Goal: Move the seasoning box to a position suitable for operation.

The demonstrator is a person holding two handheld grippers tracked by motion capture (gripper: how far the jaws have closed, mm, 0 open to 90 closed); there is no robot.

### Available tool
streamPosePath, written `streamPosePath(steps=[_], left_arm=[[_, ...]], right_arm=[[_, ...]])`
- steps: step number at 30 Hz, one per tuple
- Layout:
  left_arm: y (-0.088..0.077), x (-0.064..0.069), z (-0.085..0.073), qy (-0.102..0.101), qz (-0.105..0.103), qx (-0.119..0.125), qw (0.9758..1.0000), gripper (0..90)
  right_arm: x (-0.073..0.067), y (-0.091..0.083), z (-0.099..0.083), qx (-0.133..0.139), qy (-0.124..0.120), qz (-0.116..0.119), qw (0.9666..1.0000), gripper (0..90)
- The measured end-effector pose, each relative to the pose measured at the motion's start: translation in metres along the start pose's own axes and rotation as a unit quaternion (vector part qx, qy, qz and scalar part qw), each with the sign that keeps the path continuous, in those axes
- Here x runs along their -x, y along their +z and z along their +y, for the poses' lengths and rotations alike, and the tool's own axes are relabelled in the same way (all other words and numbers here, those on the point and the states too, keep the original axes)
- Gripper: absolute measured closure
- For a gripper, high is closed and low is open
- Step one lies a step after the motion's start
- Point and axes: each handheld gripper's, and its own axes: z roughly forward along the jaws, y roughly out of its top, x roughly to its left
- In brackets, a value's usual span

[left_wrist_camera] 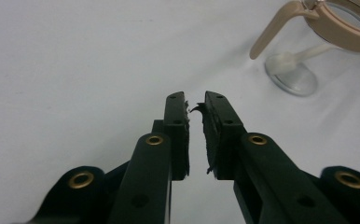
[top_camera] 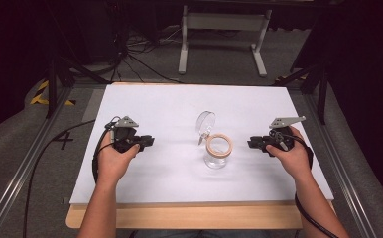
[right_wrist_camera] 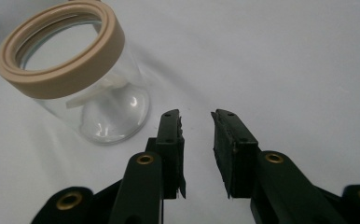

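Observation:
A clear glass jar (top_camera: pixel 215 157) with a beige ring (top_camera: pixel 219 145) at its mouth stands upright at the middle of the white board (top_camera: pixel 169 109). Its clear hinged lid (top_camera: pixel 205 123) is swung up behind it. My left gripper (top_camera: pixel 151 141) rests on the board left of the jar and points toward it. Its jaws are a narrow gap apart with nothing between them (left_wrist_camera: pixel 196 100), and the jar (left_wrist_camera: pixel 292 77) lies ahead to the upper right. My right gripper (top_camera: pixel 250 144) sits right of the jar, open and empty (right_wrist_camera: pixel 196 115), with the jar (right_wrist_camera: pixel 103 112) close on its left.
The white board lies on a wooden table (top_camera: pixel 179 217) with metal rails (top_camera: pixel 26 163) along both sides. A white stand (top_camera: pixel 224 25) and cables (top_camera: pixel 130 54) lie on the floor behind. Bare board surrounds the jar.

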Motion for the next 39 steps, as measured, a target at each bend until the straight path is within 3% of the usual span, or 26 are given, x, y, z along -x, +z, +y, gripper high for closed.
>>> streamPosePath(steps=[5,12,17,26,32,37,39], left_arm=[[0.007,0.006,0.007,0.006,-0.006,-0.019,0.9998,83.2],[0.007,0.009,0.014,0.004,-0.007,-0.023,0.9997,83.9],[0.008,0.015,0.026,0.017,-0.011,-0.022,0.9996,83.8],[0.011,0.022,0.040,0.028,-0.017,-0.015,0.9994,83.1],[0.007,0.030,0.040,0.037,-0.015,-0.012,0.9991,82.3],[0.000,0.034,0.038,0.029,-0.017,-0.001,0.9994,81.7],[-0.002,0.034,0.037,0.035,-0.015,-0.004,0.9993,81.1]], right_arm=[[-0.008,-0.004,0.004,0.002,-0.012,0.010,0.9999,74.7],[-0.010,-0.009,0.005,0.011,-0.010,0.009,0.9999,78.5],[-0.015,-0.014,0.010,0.022,-0.009,0.022,0.9995,86.2],[-0.037,-0.011,0.027,0.022,-0.048,0.044,0.9976,89.8],[-0.034,-0.002,0.023,0.018,-0.043,0.037,0.9982,89.9],[-0.028,0.011,0.021,0.009,-0.033,0.037,0.9987,90.0],[-0.027,0.016,0.022,0.008,-0.034,0.035,0.9988,90.0]])
